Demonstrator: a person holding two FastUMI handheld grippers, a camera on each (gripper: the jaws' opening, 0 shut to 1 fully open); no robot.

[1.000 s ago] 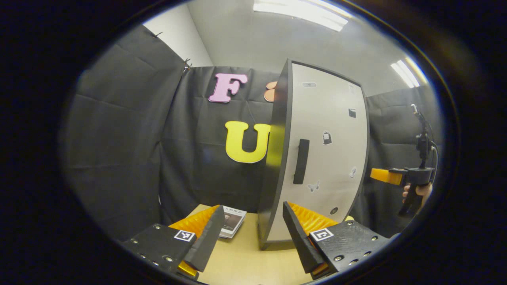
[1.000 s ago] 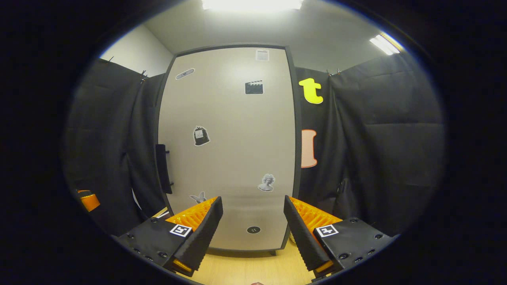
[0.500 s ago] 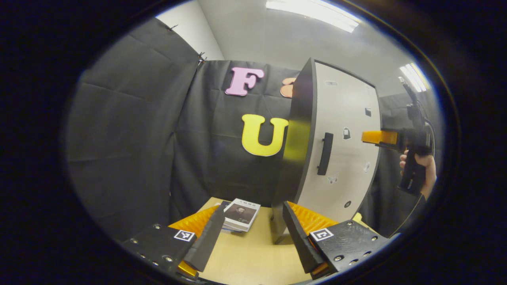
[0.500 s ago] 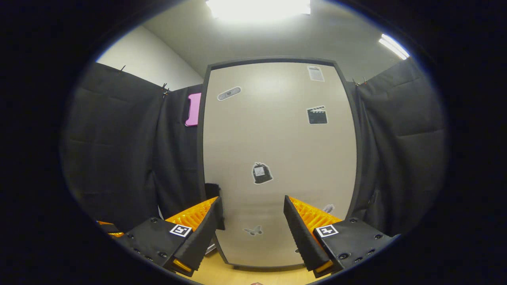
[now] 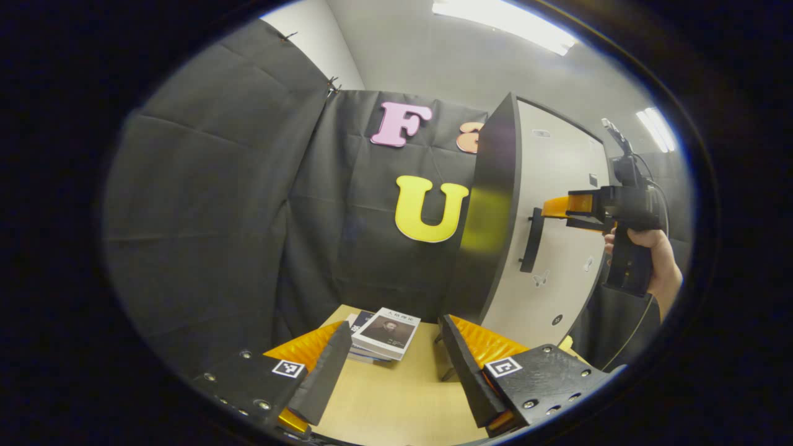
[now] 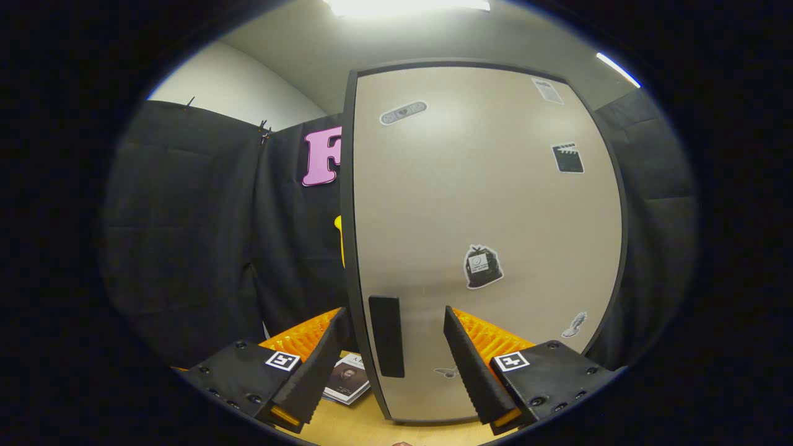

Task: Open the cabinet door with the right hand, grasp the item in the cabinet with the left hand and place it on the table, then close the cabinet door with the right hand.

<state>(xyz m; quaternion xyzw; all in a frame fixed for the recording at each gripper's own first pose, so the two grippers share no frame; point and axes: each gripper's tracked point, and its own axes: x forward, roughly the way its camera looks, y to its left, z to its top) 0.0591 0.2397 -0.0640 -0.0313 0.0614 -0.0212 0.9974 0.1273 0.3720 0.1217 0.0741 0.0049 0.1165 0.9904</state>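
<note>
Cabinet door [image 6: 483, 248] closed, handle [image 6: 386, 336] near its left edge. Right gripper [image 6: 391, 353] wide open, handle between its fingers, not clamped. Left gripper [image 5: 391, 365] wide open, empty, low over table [image 5: 390, 402], books [image 5: 384, 334] just ahead. Hand [image 5: 650, 260] holds right gripper level at handle height.

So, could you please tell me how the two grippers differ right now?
The right gripper is raised at the cabinet door's handle, which lies between its fingers; the left gripper sits low over the table with nothing between its fingers. The right faces the door; the left faces the books. Both are open.
</note>
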